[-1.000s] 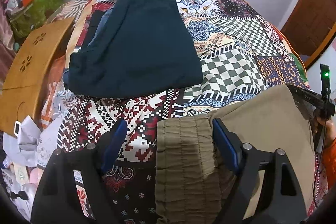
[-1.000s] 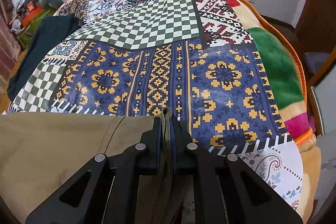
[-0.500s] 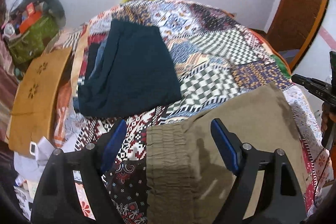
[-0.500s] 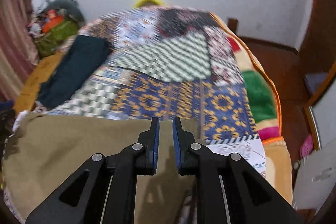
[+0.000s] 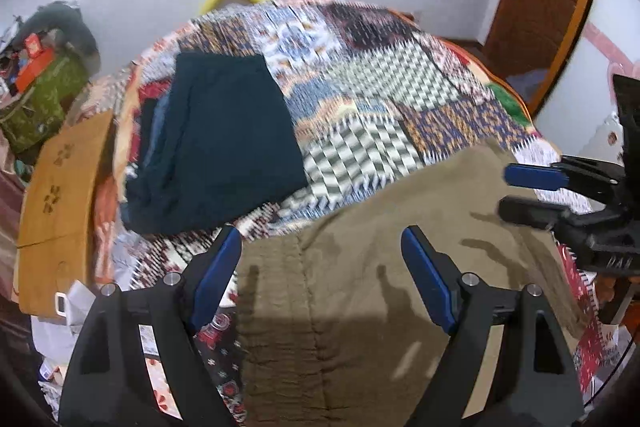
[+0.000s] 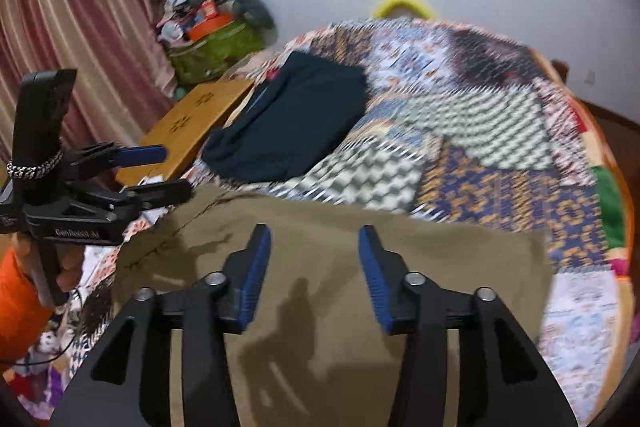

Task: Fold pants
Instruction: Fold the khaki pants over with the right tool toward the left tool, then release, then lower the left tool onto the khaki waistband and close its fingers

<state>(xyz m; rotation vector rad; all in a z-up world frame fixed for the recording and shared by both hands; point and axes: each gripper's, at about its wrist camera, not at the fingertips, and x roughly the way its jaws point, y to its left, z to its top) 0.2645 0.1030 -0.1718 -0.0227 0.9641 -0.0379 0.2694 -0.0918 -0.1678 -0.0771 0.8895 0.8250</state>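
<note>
Both my grippers hang over the olive pants (image 5: pixel 360 291), which lie folded flat at the near edge of the bed (image 5: pixel 360 107), on the patchwork bedspread. The gathered waistband sits toward the near left corner of the bed. My left gripper (image 5: pixel 322 251) has its fingers spread wide and holds nothing; the cloth lies below them, not between them. My right gripper (image 6: pixel 314 251) is likewise open and empty, above the middle of the pants, and it also shows at the right edge of the left camera's view (image 5: pixel 532 191).

A pile of dark clothes (image 5: pixel 216 147) sits well apart, farther up the left side of the bed, beside a wooden board (image 5: pixel 60 211) that leans off the bed's left edge.

The pictures are smeared by motion, so I cannot say for sure how neat the fold's edges are; the far edge looks fairly straight.

What worries me: the pants lie right at the near edge, so a careless pinch or tug toward me could drag them off the bed or pull the layers apart. If I grab only the top layer, the fold will open. Reaching in with fingers this wide could also catch the bedspread along with the cloth.
</note>
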